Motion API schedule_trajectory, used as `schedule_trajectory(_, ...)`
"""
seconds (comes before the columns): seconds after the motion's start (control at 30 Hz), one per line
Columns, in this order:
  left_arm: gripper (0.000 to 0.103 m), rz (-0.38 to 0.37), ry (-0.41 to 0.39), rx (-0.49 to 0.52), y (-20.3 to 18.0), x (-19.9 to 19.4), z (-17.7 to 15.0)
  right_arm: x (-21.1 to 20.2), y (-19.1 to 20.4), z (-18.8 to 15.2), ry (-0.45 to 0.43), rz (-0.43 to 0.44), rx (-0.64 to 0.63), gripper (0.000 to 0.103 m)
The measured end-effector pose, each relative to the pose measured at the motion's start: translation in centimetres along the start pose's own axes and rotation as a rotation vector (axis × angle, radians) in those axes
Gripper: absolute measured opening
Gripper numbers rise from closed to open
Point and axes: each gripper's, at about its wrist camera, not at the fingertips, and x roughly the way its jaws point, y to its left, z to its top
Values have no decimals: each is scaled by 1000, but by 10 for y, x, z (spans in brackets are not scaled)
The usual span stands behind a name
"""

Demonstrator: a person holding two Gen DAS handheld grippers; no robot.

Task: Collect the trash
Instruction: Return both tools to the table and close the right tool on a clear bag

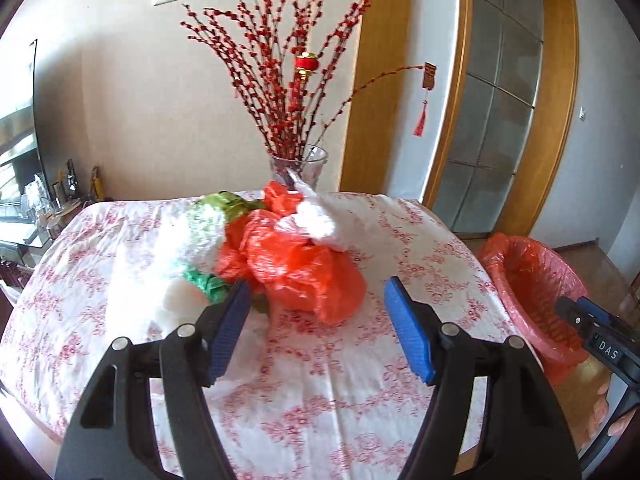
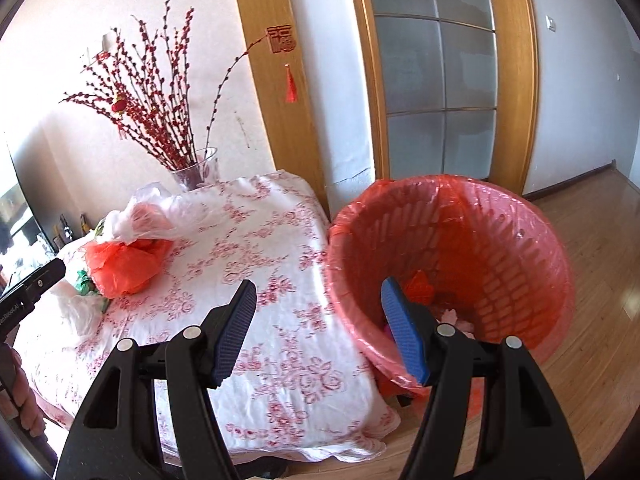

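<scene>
Left hand-held gripper (image 1: 316, 328) faces the bag pile (image 1: 288, 256).
Both wide open, empty; right hand-held gripper (image 2: 318, 330) nearer the bin (image 2: 532, 248).

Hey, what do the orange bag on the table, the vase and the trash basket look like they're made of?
Orange bag: thin glossy plastic film, crinkled and translucent. Vase: clear glass, probably, since the stems show through it. Trash basket: seemingly rigid slotted plastic, lined with a sheer red plastic bag.

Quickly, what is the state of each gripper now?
Left gripper: open, holding nothing.
Right gripper: open, holding nothing.
</scene>
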Motion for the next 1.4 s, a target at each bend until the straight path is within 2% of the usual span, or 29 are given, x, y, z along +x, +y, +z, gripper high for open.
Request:
schedule_trajectory(0.27,68,119,-20,-53,63,-21,-1,17,66,11,11,119,-69,64)
schedule_trajectory(0.47,68,171,-39,-100,101,-30,4,50,133,31,46,238,-110,53)
schedule_trajectory(0.63,69,191,-34,-130,123,-27,6,84,186,46,91,305,-133,53)
schedule_trajectory(0.8,69,197,-24,-144,137,-24,5,109,214,51,138,328,-155,53)
schedule_trajectory(0.87,69,196,-21,-147,140,-22,5,117,219,49,161,327,-173,51)
schedule_trajectory(0.97,69,198,-15,-150,143,-19,3,128,217,44,202,323,-190,39)
schedule_trajectory(1.03,69,198,-11,-153,145,-18,3,132,214,40,223,314,-190,24)
schedule_trajectory(1.1,69,201,-6,-154,146,-16,2,132,209,39,224,318,-178,18)
schedule_trajectory(1.4,69,200,6,-160,144,-18,0,99,165,49,120,274,-128,15)
